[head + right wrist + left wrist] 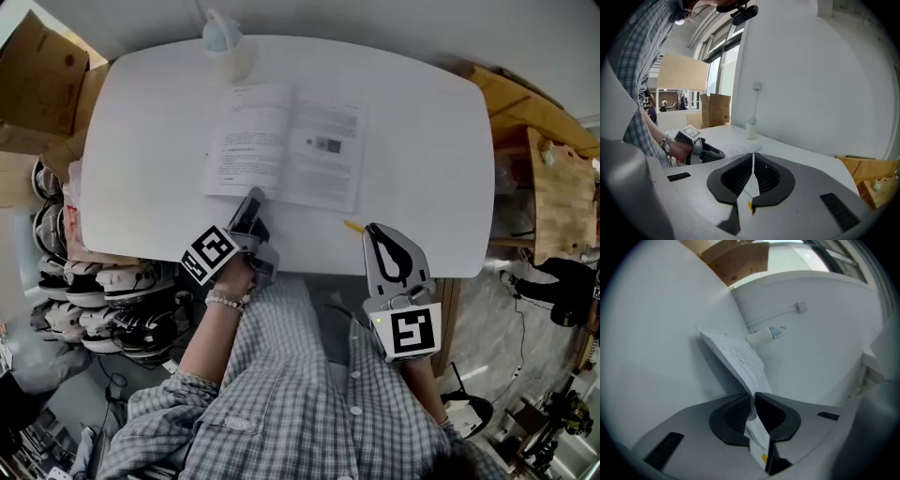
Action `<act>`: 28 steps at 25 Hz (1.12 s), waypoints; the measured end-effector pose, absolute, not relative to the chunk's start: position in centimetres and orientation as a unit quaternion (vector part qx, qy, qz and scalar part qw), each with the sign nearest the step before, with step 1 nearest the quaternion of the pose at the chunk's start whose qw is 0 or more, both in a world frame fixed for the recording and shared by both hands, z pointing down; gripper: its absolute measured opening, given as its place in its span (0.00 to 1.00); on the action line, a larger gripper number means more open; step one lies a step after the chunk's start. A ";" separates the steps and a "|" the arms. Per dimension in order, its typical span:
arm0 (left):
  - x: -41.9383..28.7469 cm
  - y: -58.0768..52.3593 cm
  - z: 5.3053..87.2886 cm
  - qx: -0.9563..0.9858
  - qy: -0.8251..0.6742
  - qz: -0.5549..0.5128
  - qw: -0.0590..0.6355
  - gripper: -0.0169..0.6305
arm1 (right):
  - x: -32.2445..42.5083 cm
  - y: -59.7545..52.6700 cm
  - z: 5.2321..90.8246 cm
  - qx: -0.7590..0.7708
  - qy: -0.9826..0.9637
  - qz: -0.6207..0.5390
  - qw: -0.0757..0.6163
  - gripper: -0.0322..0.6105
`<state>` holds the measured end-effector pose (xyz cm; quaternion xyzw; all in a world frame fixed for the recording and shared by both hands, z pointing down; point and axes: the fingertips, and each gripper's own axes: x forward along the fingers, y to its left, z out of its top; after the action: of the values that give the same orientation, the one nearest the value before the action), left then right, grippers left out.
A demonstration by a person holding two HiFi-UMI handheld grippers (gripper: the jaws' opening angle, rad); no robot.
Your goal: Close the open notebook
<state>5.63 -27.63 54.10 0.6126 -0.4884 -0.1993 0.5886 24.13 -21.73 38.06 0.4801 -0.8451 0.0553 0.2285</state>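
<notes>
Both jaws closed: left gripper (753, 398) pinches notebook (740, 357) pages, clear only in its view; right gripper (753, 157) empty.

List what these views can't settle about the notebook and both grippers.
1. Notebook print: too small in the head view, blurred in the left gripper view.
2. How many sheets the left gripper pinches: its pads cover the edge in the left gripper view, and its body covers it in the head view.
3. Yellow thing by the right gripper: too small in the head view to identify.
</notes>
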 end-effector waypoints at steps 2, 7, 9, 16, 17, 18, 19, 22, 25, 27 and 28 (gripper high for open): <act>5.9 -27.7 53.7 0.636 -0.499 -0.167 0.565 0.09 | 24.4 -21.6 38.0 0.483 -0.844 0.054 0.227 0.09; 6.4 -27.9 52.7 0.682 -0.525 -0.092 0.500 0.09 | 24.9 -21.4 37.7 0.490 -0.841 0.052 0.224 0.09; 6.9 -27.8 52.1 0.710 -0.532 -0.047 0.460 0.08 | 25.2 -21.3 37.6 0.493 -0.839 0.054 0.223 0.09; 8.8 -27.9 50.8 0.781 -0.521 0.101 0.330 0.07 | 25.6 -21.1 37.9 0.498 -0.837 0.056 0.218 0.09; 9.1 -27.9 50.7 0.788 -0.517 0.122 0.313 0.07 | 25.6 -21.2 37.8 0.499 -0.838 0.056 0.215 0.09; 9.3 -27.9 50.7 0.794 -0.512 0.144 0.294 0.07 | 25.6 -21.3 37.8 0.500 -0.838 0.055 0.212 0.09; 9.5 -27.9 50.8 0.800 -0.506 0.168 0.275 0.07 | 25.6 -21.4 37.7 0.502 -0.837 0.054 0.213 0.09; 10.2 -27.5 51.2 0.810 -0.487 0.239 0.221 0.07 | 25.6 -21.3 37.7 0.500 -0.836 0.051 0.220 0.09; 10.8 -27.4 51.6 0.815 -0.466 0.296 0.175 0.07 | 25.4 -21.2 37.8 0.498 -0.838 0.054 0.216 0.09; 11.1 -27.3 51.9 0.816 -0.452 0.328 0.147 0.07 | 25.5 -21.3 38.0 0.500 -0.837 0.056 0.217 0.09; 11.3 -27.2 52.0 0.816 -0.446 0.343 0.133 0.07 | 25.6 -21.3 38.0 0.500 -0.836 0.056 0.217 0.09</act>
<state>11.28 -27.22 51.99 0.8160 -0.4459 0.3428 0.1333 25.57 -21.29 38.01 0.5003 -0.8363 0.0556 0.2172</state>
